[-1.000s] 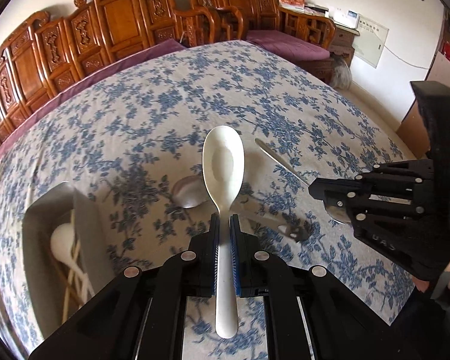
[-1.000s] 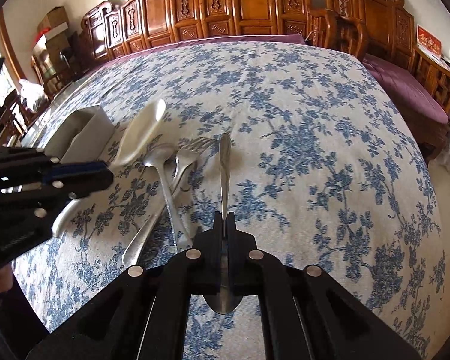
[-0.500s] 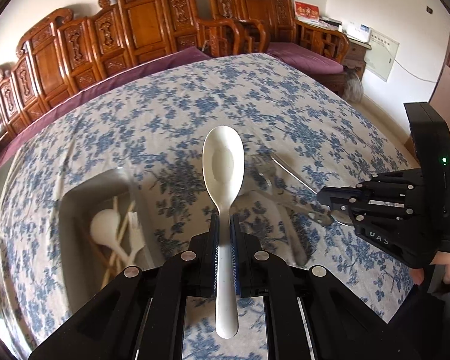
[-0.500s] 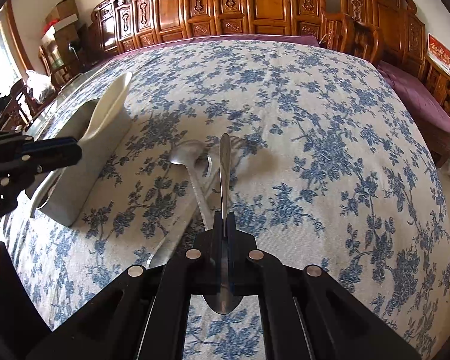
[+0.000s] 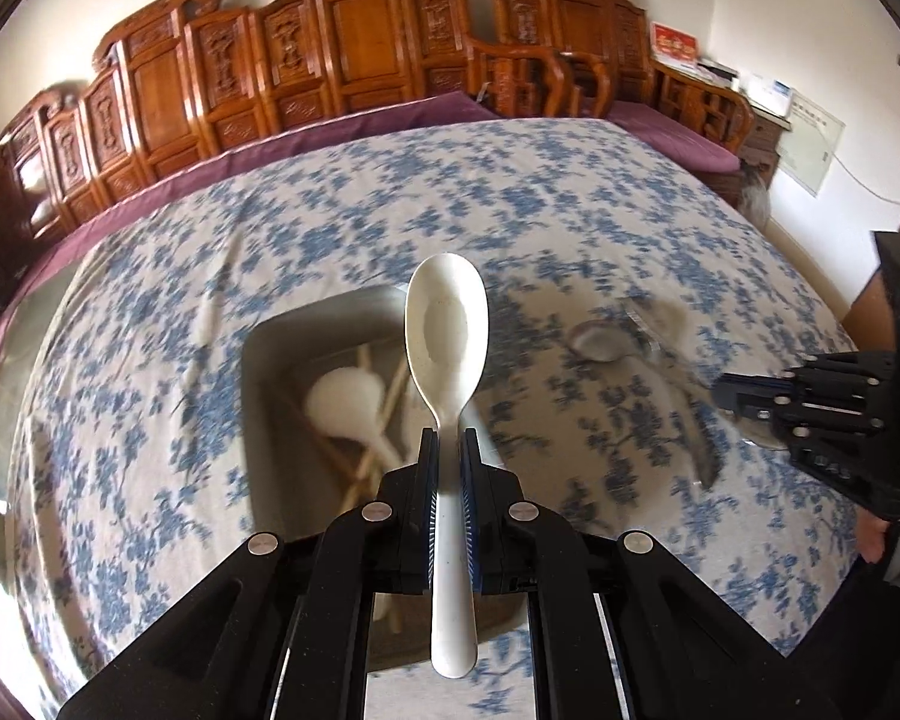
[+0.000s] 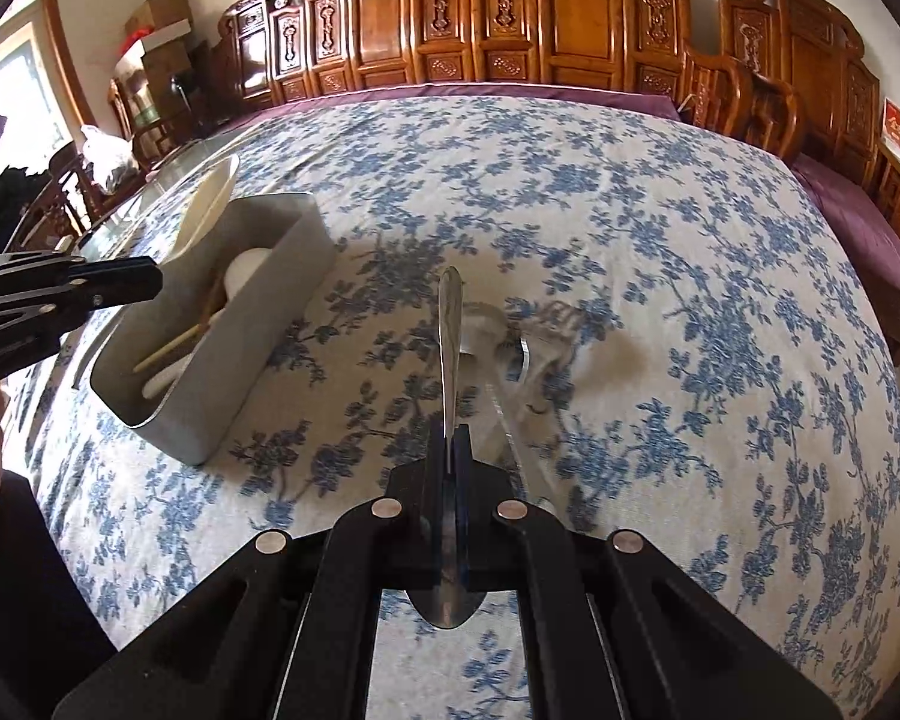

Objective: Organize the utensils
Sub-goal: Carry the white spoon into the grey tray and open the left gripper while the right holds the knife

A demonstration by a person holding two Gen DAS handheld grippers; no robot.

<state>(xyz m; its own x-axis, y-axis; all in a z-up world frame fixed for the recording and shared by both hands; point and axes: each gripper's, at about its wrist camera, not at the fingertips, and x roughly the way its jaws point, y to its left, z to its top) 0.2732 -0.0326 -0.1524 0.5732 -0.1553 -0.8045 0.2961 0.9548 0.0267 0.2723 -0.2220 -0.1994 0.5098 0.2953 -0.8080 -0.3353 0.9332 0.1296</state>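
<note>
Since a second ago I've carried the white spoon point(image 5: 447, 336), clamped in my left gripper point(image 5: 448, 450), over the grey bin point(image 5: 258, 348), which already holds utensils. Right view: right gripper point(image 6: 448, 444) pinches a metal spoon point(image 6: 450, 324); loose cutlery point(image 6: 510, 354) remains mid-tablecloth point(image 6: 630, 228).

Open floral tablecloth point(image 6: 630, 228) across upper and right of right wrist frame. Grey bin point(image 6: 258, 324) blocking left, left gripper point(image 6: 144, 282) overhead; loose metal cutlery point(image 6: 510, 336) cluttering centre.
</note>
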